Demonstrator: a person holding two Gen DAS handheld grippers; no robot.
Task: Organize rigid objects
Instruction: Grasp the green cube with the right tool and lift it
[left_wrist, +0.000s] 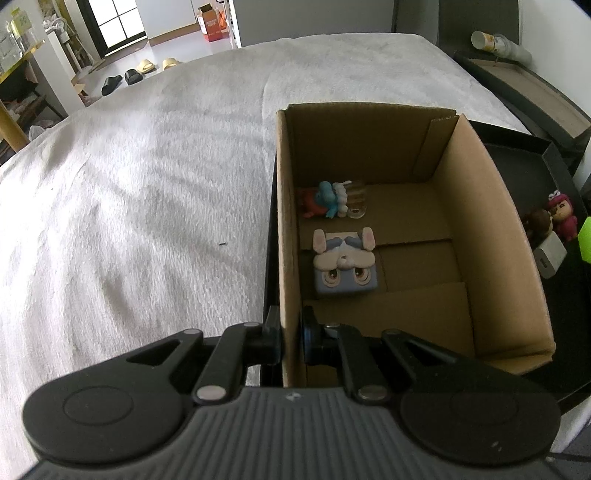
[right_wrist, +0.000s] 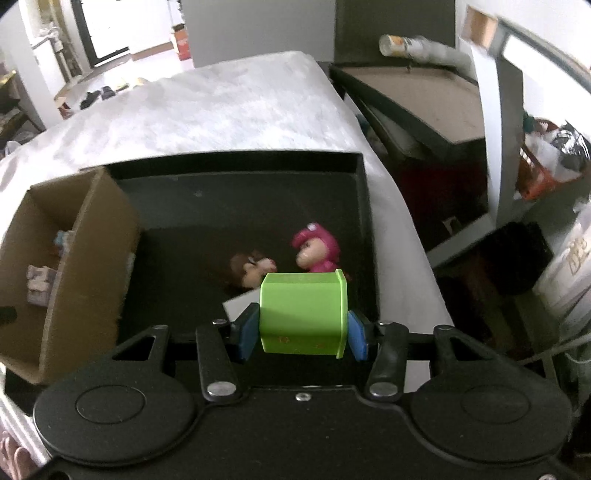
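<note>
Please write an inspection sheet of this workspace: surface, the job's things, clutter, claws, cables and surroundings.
Surface: white fuzzy cover; on it a black tray holding a cardboard box.
Job's things: in the box, a rabbit-face block and a blue-and-red figure beside a clear piece. In the tray, a pink figure, a brown-haired figure and a white block.
Clutter: small dark speck on the cover.
Claws: left claw pinches the box's left wall; right claw holds a green block.
Cables: a cord at the far right, blurred.
Surroundings: slippers on the floor, a cup stack lying on a side unit.
</note>
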